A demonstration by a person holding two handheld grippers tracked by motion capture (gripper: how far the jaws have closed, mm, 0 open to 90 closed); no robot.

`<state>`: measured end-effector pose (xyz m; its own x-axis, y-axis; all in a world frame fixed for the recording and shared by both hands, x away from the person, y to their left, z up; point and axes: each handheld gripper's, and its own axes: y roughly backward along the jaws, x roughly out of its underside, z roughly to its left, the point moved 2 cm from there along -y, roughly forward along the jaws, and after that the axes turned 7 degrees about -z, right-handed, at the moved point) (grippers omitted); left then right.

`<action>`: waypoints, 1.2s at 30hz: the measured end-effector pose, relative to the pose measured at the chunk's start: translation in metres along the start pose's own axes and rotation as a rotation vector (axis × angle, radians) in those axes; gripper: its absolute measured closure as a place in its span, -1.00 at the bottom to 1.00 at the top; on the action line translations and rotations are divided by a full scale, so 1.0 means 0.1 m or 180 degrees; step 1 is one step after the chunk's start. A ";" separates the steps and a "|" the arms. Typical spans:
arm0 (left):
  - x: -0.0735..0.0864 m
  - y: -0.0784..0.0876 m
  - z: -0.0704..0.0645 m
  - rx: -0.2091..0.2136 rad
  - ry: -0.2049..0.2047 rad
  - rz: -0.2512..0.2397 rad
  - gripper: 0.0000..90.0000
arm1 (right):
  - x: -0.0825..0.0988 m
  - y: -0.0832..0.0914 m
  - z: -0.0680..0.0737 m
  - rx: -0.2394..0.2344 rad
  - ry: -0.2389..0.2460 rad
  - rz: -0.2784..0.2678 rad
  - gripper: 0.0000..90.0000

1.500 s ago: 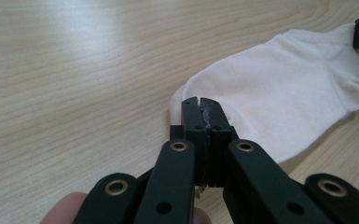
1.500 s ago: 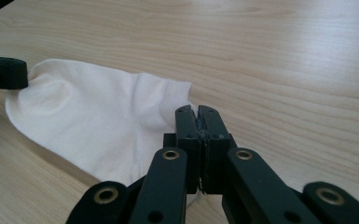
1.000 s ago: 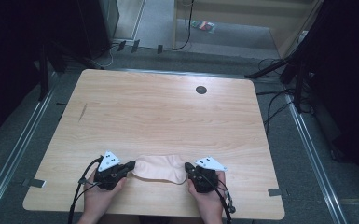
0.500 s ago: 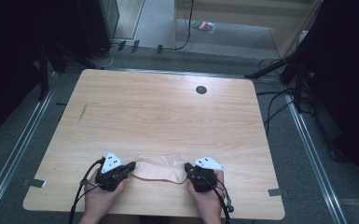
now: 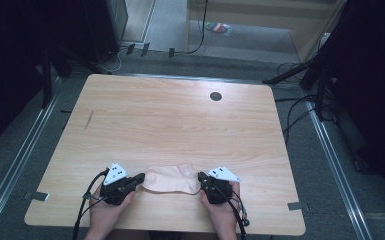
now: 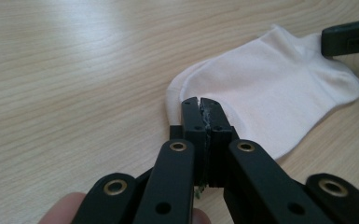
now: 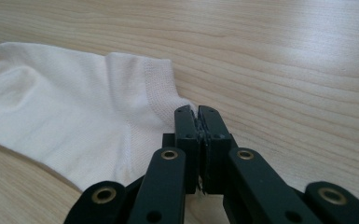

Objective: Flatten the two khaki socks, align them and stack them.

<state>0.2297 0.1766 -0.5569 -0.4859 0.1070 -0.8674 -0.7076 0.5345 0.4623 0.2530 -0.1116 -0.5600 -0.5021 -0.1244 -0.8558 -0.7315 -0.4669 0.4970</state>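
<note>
A pale, cream ankle sock (image 5: 172, 179) lies flat on the wooden table (image 5: 180, 120) near its front edge. My left gripper (image 5: 141, 176) rests at the sock's left end with its jaws shut; in the left gripper view the closed tips (image 6: 199, 100) sit over the rounded edge of the sock (image 6: 270, 93). My right gripper (image 5: 200, 176) is at the sock's right end, also shut; in the right gripper view its tips (image 7: 196, 109) touch the edge by the ribbed cuff of the sock (image 7: 65, 112). I see no cloth pinched between either pair of jaws. A hand holds each gripper.
A round dark grommet (image 5: 215, 96) sits near the table's far edge, and a thin dark mark (image 5: 88, 120) at the left. Cables (image 5: 300, 107) trail on the floor at the right, and metal rails run along both sides of the table.
</note>
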 end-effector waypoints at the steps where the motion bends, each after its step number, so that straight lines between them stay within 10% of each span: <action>1: -0.01 0.00 0.01 -0.0003 0.0003 -0.0005 1.00 | 0.00 0.01 0.01 -0.0006 -0.0018 -0.0001 0.97; 16: 0.01 -0.08 0.09 -0.0125 0.0023 -0.0006 0.80 | 0.02 -0.01 0.03 -0.0040 -0.0001 0.0015 0.87; 19: 0.00 -0.07 0.11 -0.0081 0.0068 -0.0143 0.37 | -0.01 0.01 0.01 -0.0167 -0.0052 -0.0102 0.08; 25: -0.02 0.02 0.19 -0.0054 0.0228 -0.0362 -0.38 | -0.08 0.11 -0.07 -0.0186 -0.0151 -0.0258 -0.67; 27: -0.03 0.05 0.22 -0.0065 0.0274 -0.0381 -0.70 | -0.10 0.16 -0.11 -0.0168 -0.0100 -0.0315 -0.72; 36: -0.03 0.26 0.42 -0.0161 0.0295 -0.0517 -0.84 | -0.13 0.34 -0.37 -0.0077 -0.0234 -0.0409 -0.70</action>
<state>0.2346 0.2256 -0.5497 -0.4066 -0.0560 -0.9119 -0.8043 0.4953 0.3283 0.2517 -0.1580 -0.5375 -0.4381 0.0017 -0.8989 -0.7810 -0.4959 0.3797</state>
